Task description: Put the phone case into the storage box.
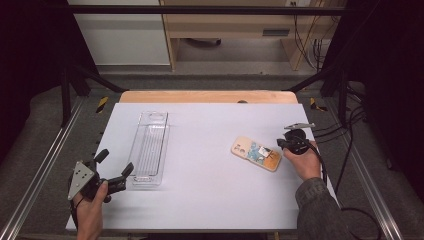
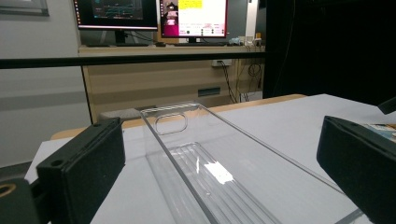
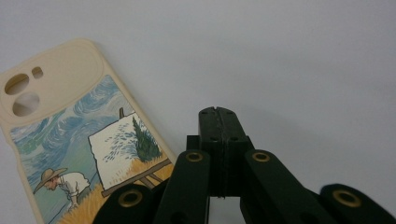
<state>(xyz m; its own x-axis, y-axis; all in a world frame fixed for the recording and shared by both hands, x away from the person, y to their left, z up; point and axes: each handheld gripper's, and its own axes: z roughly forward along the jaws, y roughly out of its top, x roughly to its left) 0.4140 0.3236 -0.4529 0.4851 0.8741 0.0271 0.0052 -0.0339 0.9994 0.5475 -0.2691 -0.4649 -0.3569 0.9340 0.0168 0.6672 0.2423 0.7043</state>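
While both hands rest at the near edge of the white table (image 1: pixel 210 200), work left to right. Left gripper (image 1: pixel 116 172): jaws spread wide, nothing between them, aimed along the clear plastic tray (image 1: pixel 150 147) that lies lengthwise on the table's left half, its handle cut-out at the far end. Tray looks light, rigid, slick-walled; a long side wall or the near end wall is the likely hold, since the base is too wide for the jaws.

Right of centre lies the phone case (image 1: pixel 256 153), flat, printed side up, cream border, camera cut-outs toward the left. Judged thin, light, somewhat flexible; lying flat, it offers only its edge, so a pinch across one rim is the probable grasp.

Right gripper (image 3: pixel 218 112): jaws clenched together on nothing, tips on bare table just beside the case's right end, apart from it.
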